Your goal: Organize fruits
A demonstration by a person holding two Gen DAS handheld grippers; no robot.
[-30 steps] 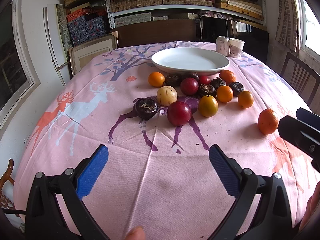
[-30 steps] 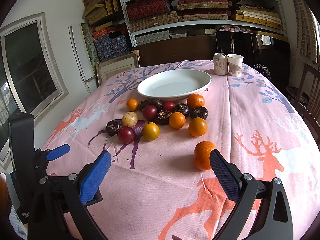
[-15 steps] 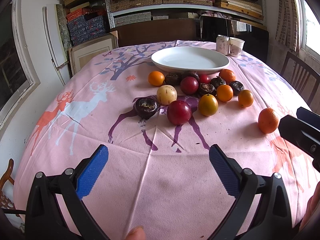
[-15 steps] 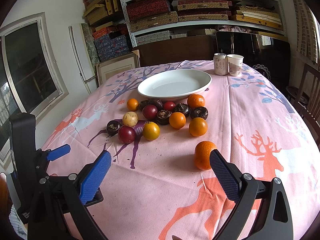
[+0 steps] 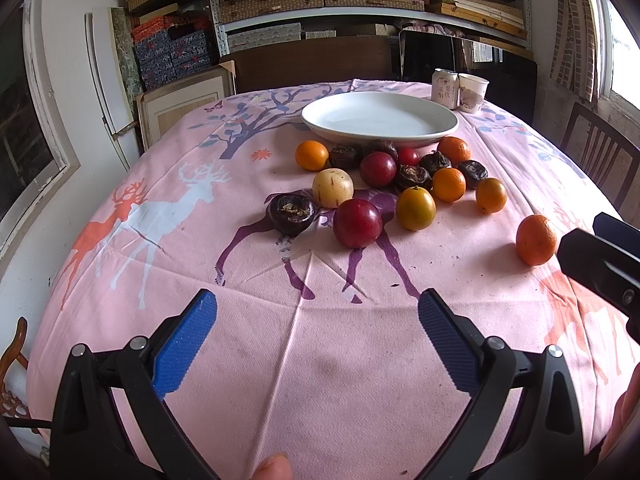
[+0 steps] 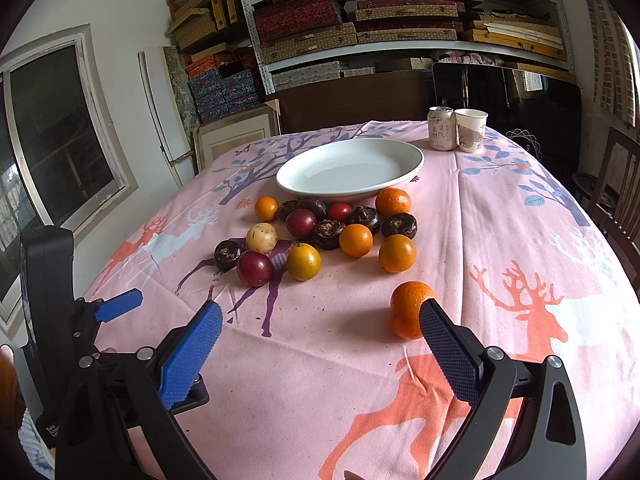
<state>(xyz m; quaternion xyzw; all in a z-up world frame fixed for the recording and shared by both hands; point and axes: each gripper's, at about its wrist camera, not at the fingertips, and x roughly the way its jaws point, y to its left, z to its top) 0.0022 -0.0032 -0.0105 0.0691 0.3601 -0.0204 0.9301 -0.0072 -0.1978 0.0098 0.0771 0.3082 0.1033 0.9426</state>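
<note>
Several fruits lie in a cluster on the pink tablecloth in front of an empty white plate (image 5: 379,120) (image 6: 350,170): oranges, red plums such as the near red plum (image 5: 357,223) (image 6: 254,268), dark round fruits and a pale yellow fruit (image 5: 332,188). One lone orange (image 5: 536,240) (image 6: 410,309) lies apart, nearer to me. My left gripper (image 5: 316,336) is open over bare cloth, well short of the cluster. My right gripper (image 6: 320,352) is open too; its right fingertip overlaps the lone orange in view.
A can (image 6: 441,128) and a paper cup (image 6: 471,131) stand behind the plate at the table's far edge. Wooden chairs (image 5: 600,156) flank the right side. Shelves of boxes fill the back wall. The left gripper's body (image 6: 52,312) shows at the right wrist view's left.
</note>
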